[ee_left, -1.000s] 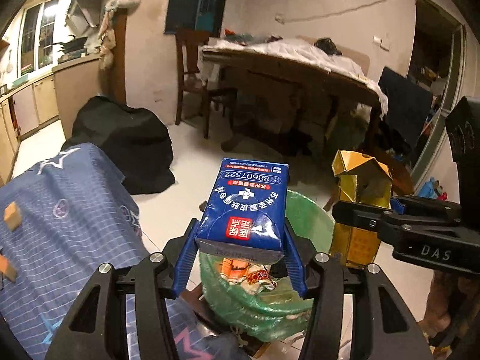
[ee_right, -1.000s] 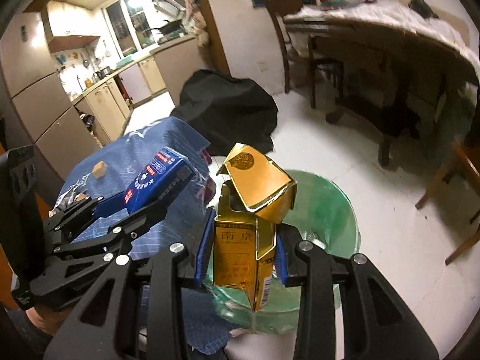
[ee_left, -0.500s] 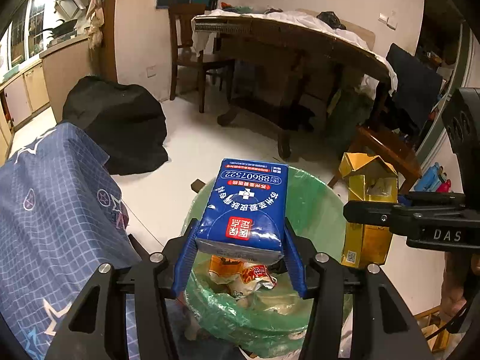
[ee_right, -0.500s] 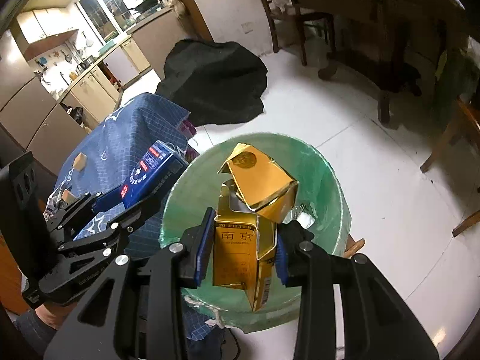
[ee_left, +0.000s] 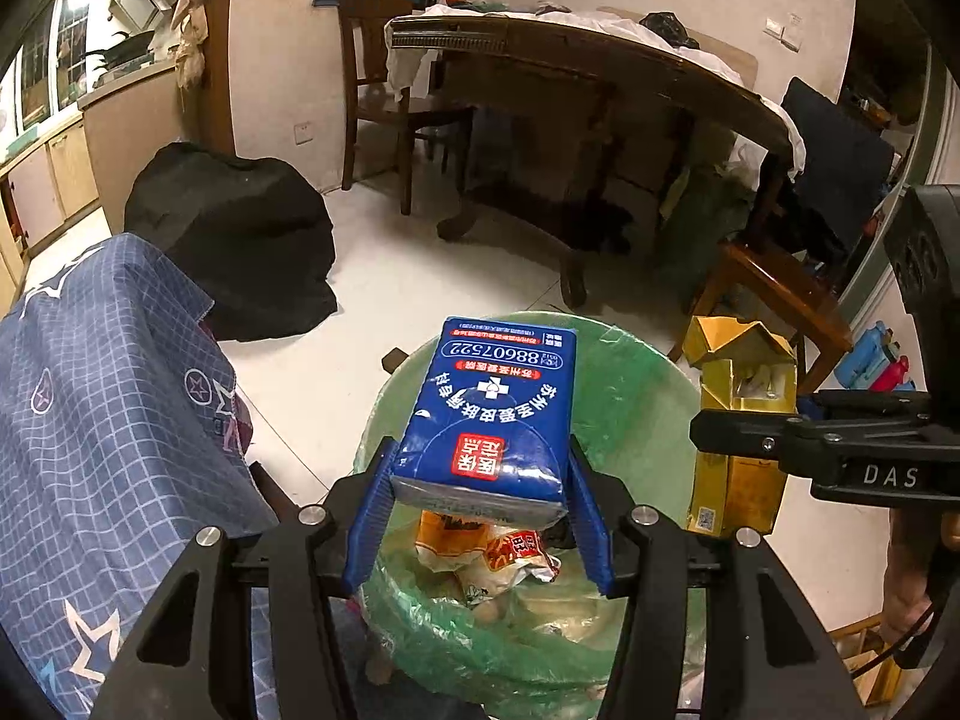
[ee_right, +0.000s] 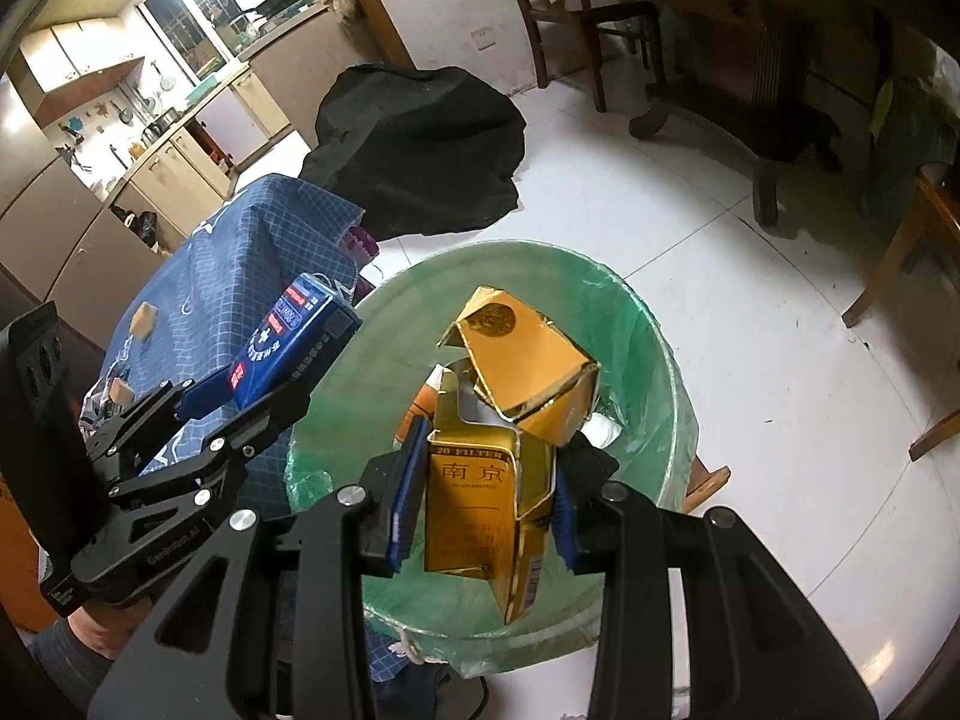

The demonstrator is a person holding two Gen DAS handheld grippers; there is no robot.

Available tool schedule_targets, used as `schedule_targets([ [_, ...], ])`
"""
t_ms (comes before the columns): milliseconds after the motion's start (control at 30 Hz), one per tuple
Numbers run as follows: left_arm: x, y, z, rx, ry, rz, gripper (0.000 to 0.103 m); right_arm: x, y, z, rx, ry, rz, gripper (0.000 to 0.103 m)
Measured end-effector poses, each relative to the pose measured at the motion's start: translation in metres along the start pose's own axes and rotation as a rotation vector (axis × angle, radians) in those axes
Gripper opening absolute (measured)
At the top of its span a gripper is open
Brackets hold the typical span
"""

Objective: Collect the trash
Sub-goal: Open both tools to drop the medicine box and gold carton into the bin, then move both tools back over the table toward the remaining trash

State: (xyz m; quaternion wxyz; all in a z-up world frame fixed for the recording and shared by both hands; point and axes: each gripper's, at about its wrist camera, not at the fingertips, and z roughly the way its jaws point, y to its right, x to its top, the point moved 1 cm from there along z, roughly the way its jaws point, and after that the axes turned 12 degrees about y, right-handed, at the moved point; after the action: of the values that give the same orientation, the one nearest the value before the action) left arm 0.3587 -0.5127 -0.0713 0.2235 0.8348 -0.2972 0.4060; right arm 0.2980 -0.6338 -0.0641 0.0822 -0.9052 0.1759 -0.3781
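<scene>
The left gripper (ee_left: pixel 480 516) squeezes the blue pack (ee_left: pixel 489 414), which tips out over the near edge of the green bin (ee_right: pixel 660 372). The right gripper (ee_right: pixel 480 498) holds the gold box (ee_right: pixel 486 492) standing up over the bin's middle. Both sit right above it.

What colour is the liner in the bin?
Translucent green bin liner; the right wrist view shows it best.

Left hand-held gripper (ee_left: pixel 480 516) clamped; right hand-held gripper (ee_right: pixel 483 516) gripping, tilted down
</scene>
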Motion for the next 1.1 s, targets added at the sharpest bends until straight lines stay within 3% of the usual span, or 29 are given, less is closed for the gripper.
schedule_targets([
  [133, -0.002, 0.001, 0.001, 0.001, 0.005, -0.001, 0.055, 0.002, 0.002, 0.001, 0.002, 0.006, 0.003, 0.038],
  [333, 0.0, -0.003, -0.002, 0.02, 0.018, -0.011, 0.064, 0.004, 0.006, 0.001, 0.0, 0.023, 0.013, 0.049],
  [733, 0.0, -0.006, -0.016, 0.033, 0.02, -0.018, 0.064, 0.0, 0.003, -0.012, 0.006, 0.062, 0.002, 0.052],
  [933, -0.008, -0.03, -0.056, 0.052, 0.042, -0.047, 0.064, -0.012, -0.02, -0.032, 0.042, 0.118, -0.057, 0.058],
  [1100, -0.027, -0.083, -0.112, 0.136, 0.063, -0.082, 0.064, -0.032, -0.063, -0.037, 0.107, 0.133, -0.15, 0.063],
])
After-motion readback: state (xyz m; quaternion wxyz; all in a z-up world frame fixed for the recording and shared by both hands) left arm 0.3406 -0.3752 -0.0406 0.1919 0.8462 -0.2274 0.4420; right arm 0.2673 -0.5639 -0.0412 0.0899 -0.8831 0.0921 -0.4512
